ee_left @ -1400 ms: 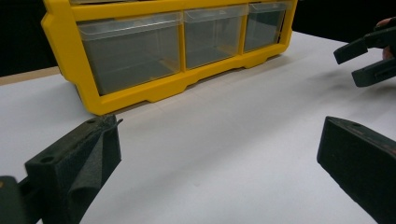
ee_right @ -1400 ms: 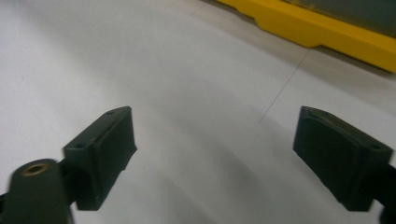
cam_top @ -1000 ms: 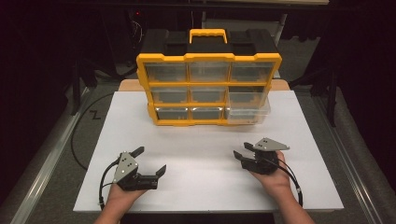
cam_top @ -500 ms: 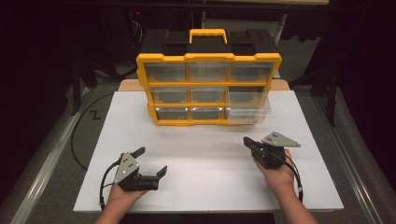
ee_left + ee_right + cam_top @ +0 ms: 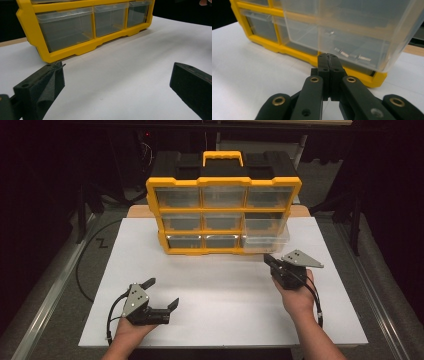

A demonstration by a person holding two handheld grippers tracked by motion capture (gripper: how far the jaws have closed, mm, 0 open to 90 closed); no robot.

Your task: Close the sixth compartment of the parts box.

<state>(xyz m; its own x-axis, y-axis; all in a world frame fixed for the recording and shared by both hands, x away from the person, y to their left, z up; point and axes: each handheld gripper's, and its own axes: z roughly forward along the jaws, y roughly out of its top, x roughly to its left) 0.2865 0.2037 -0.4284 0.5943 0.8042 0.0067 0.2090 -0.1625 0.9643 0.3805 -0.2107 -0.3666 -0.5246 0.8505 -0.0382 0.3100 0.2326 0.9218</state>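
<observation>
Drawer (image 5: 266, 233), clear plastic, sticks out of the yellow organizer (image 5: 223, 215) at its lower right, near the table's (image 5: 210, 320) far edge; a few small metal bits lie inside. We count 9 drawers, 3 rows of 3. Our right gripper (image 5: 267, 258), jaws pressed together w/ nothing between, sits just before that drawer. Left gripper (image 5: 161, 293), jaws apart, rests near the front-left corner.

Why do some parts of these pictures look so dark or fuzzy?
High view: the white table is brightly lit, the room around it nearly black. Right gripper view: the right gripper up close is soft, the pulled-out clear drawer glints. Left gripper view: the yellow organizer looks sharp.
</observation>
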